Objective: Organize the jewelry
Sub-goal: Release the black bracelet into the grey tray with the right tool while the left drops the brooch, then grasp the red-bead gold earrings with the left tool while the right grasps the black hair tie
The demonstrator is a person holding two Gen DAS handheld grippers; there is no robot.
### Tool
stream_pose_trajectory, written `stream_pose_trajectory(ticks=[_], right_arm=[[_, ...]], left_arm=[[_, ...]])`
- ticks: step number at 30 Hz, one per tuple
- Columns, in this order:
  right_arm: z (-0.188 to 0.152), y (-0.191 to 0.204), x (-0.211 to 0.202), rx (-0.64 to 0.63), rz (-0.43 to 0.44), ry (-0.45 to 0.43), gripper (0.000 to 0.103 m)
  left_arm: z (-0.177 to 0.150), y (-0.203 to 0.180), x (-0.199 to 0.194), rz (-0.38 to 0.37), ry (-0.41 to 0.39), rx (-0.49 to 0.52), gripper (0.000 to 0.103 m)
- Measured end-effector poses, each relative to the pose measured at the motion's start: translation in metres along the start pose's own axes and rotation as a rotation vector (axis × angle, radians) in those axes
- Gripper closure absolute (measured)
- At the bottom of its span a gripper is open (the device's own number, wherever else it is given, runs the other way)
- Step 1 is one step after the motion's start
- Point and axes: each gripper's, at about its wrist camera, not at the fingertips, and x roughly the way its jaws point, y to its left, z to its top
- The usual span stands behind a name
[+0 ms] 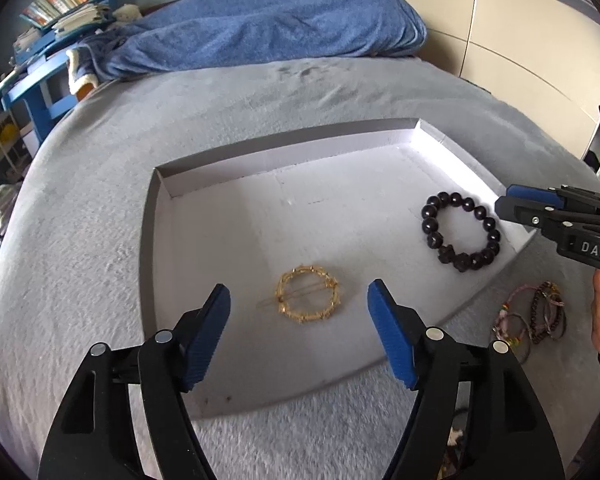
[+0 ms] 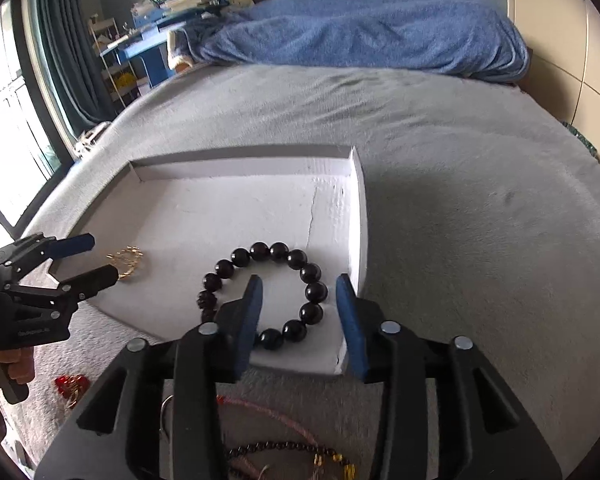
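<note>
A shallow white tray (image 1: pixel 220 160) lies on a grey blanket. A gold round hair clip (image 1: pixel 309 299) lies near the tray's front, between the open fingers of my left gripper (image 1: pixel 299 304), which is empty and just above it. A black bead bracelet (image 1: pixel 460 232) lies at the tray's right side. My right gripper (image 2: pixel 299 300) is open and empty, its fingers over the near part of the black bracelet (image 2: pixel 274 292). The clip also shows in the right wrist view (image 2: pixel 127 261), partly behind the left gripper (image 2: pixel 86 258). The right gripper (image 1: pixel 504 204) shows at the tray's right edge.
A pile of thin bracelets (image 1: pixel 534 318) lies on the blanket right of the tray. Cords and small beads (image 2: pixel 284 452) lie below my right gripper, a red item (image 2: pixel 71 386) at left. A blue blanket (image 1: pixel 268 28) is heaped at the back.
</note>
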Motion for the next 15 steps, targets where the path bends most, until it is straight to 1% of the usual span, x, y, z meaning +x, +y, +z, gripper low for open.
stream_pose_trajectory(ticks=[1,4,7,15], right_arm=[[-0.002,0.000,-0.005,-0.001,0.002,-0.010,0.063],[-0.015,-0.001,-0.023,0.006,0.013,-0.040,0.061],[-0.028,-0.003,-0.035,0.017,0.019,-0.052,0.059],[-0.066,-0.004,-0.059,0.071,0.027,-0.061,0.054]], left_arm=[[-0.002,0.000,-0.004,-0.003,-0.009,-0.006,0.027],[-0.012,0.000,-0.021,-0.018,-0.046,-0.026,0.026],[-0.025,-0.003,-0.037,-0.028,-0.073,-0.031,0.025],[-0.059,-0.011,-0.063,-0.042,-0.082,-0.033,0.025]])
